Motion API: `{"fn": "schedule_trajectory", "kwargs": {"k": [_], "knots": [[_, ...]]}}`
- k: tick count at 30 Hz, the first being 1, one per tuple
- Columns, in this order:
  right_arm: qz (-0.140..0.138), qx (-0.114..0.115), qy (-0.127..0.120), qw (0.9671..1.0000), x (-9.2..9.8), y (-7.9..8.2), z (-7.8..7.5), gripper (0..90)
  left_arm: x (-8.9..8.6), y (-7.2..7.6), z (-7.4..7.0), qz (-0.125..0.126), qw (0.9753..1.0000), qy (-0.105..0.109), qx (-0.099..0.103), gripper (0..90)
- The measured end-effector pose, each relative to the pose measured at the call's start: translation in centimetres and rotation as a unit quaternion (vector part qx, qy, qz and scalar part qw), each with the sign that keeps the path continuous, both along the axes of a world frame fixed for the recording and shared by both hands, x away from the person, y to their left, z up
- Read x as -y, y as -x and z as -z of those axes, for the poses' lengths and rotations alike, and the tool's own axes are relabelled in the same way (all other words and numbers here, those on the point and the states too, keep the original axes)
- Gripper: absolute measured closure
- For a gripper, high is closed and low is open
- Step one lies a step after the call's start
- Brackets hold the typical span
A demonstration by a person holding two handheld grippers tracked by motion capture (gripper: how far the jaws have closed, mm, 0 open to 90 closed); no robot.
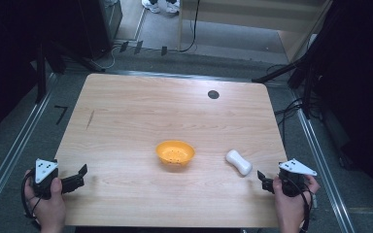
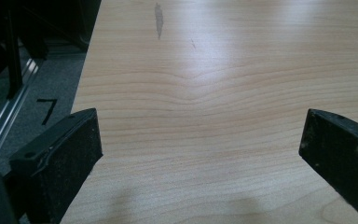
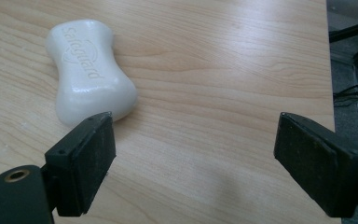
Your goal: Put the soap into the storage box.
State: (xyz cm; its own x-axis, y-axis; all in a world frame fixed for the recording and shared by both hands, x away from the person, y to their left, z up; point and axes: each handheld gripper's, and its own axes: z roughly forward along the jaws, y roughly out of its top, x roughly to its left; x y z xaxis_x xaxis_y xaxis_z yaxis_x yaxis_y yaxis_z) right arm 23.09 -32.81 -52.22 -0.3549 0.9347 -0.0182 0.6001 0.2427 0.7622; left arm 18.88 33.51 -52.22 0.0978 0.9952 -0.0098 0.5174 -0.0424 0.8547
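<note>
- High view: we hold the left gripper (image 1: 80, 175) at the near left edge of the light wooden table (image 1: 141, 111) and the right gripper (image 1: 263, 180) at the near right corner. The small round orange plastic bowl (image 1: 175, 152) stands between them, farther in, and looks empty apart from tiny dark specks. The white waisted bar of soap (image 1: 238, 162) lies just ahead of the right fingers.
- Left gripper view: the fingers (image 2: 63, 161) are spread wide, with bare wood between them.
- Right gripper view: the fingers (image 3: 81, 161) are spread and hold nothing; the soap (image 3: 89, 70) lies beside the left-hand finger, outside the gap. We judge that closing here would miss it or push the smooth bar away.
</note>
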Motion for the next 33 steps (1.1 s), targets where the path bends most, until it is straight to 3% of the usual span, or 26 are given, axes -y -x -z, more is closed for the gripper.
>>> {"fn": "schedule_trajectory", "kwargs": {"k": [7, 13, 24, 33], "knots": [[-0.026, -0.046, 0.031, 0.9981, -1.0, -1.6, -0.8, 12.9, 0.0, 0.0, 0.0, 0.001, 1.0000, 0.002, 0.002, 0.0], [-0.038, -0.078, 0.037, 0.9955, -1.7, -2.8, -1.1, 12.8, -0.1, 0.0, 0.0, 0.000, 1.0000, 0.004, 0.003, 0.0], [-0.063, -0.115, 0.062, 0.9895, -3.1, -4.1, -1.4, 12.8, -0.1, 0.0, 0.0, 0.000, 1.0000, 0.004, 0.002, 0.0], [-0.075, -0.129, 0.064, 0.9867, -3.7, -5.2, -1.9, 12.7, 0.0, 0.0, 0.0, 0.000, 1.0000, 0.002, 0.002, 0.0]]}}
